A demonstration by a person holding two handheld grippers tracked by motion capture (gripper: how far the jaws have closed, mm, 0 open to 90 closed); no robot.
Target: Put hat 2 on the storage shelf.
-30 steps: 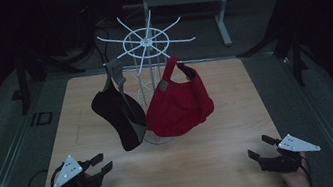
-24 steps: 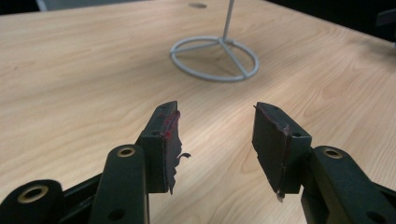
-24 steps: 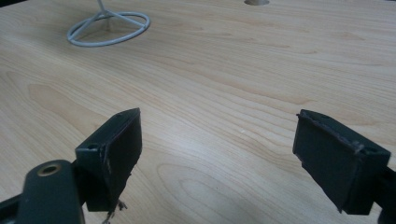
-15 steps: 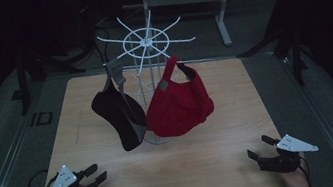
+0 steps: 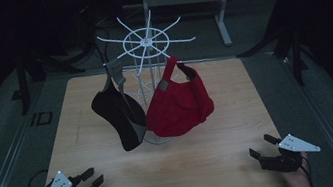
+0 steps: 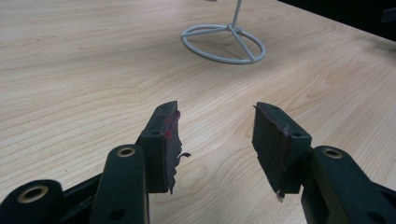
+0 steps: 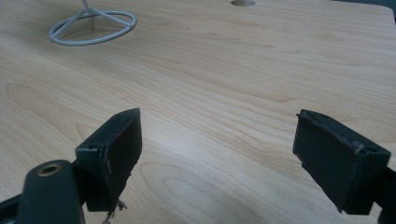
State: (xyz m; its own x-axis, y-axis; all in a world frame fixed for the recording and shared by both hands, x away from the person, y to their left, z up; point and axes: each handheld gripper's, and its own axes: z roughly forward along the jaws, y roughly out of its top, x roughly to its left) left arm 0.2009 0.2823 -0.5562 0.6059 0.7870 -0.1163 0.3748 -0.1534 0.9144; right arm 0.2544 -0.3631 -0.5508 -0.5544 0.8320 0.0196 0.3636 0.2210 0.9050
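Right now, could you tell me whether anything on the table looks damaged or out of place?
The left gripper has a ragged pad: its edge is torn, with a curl sticking out. The black bag and red bag hang normally from the white rack.

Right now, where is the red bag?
In the high view the red bag hangs from the white wire rack at mid-table, right of the black bag and well beyond both grippers.

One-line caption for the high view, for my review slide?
Red bag and black bag hang on white wire rack; both grippers open.
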